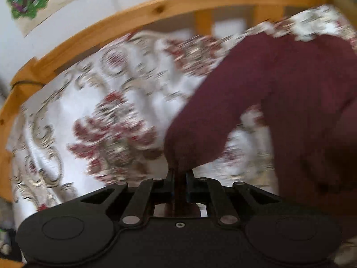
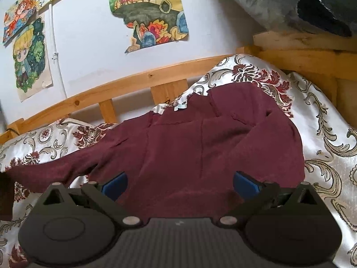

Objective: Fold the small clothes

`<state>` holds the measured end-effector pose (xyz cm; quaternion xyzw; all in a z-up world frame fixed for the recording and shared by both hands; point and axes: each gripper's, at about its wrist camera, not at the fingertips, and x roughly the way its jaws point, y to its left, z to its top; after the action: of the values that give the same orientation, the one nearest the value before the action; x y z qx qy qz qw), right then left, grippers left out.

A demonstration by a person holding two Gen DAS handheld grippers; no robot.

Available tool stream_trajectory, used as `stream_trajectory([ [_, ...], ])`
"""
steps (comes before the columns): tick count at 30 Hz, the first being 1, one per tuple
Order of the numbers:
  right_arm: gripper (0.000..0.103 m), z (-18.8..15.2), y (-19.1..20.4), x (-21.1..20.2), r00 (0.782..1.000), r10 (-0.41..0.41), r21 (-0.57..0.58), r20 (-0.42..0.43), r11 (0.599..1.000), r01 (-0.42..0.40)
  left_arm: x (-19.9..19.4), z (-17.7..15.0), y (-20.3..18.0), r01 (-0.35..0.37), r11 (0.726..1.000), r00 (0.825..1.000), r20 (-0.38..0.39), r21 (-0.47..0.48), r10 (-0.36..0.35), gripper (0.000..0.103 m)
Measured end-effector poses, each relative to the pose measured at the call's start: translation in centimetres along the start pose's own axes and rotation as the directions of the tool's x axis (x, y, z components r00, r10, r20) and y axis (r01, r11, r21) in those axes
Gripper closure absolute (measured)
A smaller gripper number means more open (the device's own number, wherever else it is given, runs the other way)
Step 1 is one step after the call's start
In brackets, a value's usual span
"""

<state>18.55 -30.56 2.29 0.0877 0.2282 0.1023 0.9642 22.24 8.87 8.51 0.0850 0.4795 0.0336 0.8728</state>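
Note:
A maroon long-sleeved top (image 2: 200, 138) lies spread on a floral bedspread (image 2: 330, 134). In the left wrist view, which is motion-blurred, my left gripper (image 1: 180, 172) is shut on the end of the top's sleeve (image 1: 191, 138) and holds it above the bedspread (image 1: 89, 111); the body of the top (image 1: 301, 100) fills the right side. In the right wrist view my right gripper (image 2: 180, 184) is open, its blue pads (image 2: 115, 186) wide apart over the near hem of the top. The stretched sleeve (image 2: 51, 169) runs off to the left.
A wooden bed rail (image 2: 133, 82) with slats runs behind the bed, against a white wall with paper drawings (image 2: 151, 11). A wooden frame (image 2: 308, 53) and a grey bundle (image 2: 290, 4) sit at the right. The rail also shows in the left wrist view (image 1: 133, 15).

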Motion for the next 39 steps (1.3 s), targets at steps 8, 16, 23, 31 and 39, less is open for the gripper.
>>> stream_trajectory([
  [8,0.0,0.7,-0.5,-0.5,0.995,0.091,-0.01,-0.052,0.996,-0.091,-4.5,1.9,-8.1,0.172,0.976,0.984,0.017,0.136,-0.176,0.094],
  [16,0.0,1.6,-2.0,-1.1,0.977,0.176,-0.044,-0.119,0.982,-0.183,-2.5,3.1,-13.6,0.356,0.927,0.934,-0.085,0.122,-0.347,0.094],
  [23,0.0,2.1,-4.5,-1.0,0.981,0.137,0.008,-0.138,0.991,-0.137,-0.7,4.6,-17.1,0.423,0.901,0.904,-0.11,0.096,-0.412,0.094],
  [31,0.0,2.4,-7.8,-1.0,0.985,0.058,0.066,-0.163,0.997,-0.047,4.3,5.8,-20.8,0.457,0.889,0.884,-0.125,0.026,-0.451,0.093],
  [39,0.0,2.0,-8.7,-0.6,0.982,0.048,0.098,-0.182,0.995,-0.031,5.4,6.6,-22.0,0.487,0.873,0.871,-0.092,0.027,-0.483,0.066],
])
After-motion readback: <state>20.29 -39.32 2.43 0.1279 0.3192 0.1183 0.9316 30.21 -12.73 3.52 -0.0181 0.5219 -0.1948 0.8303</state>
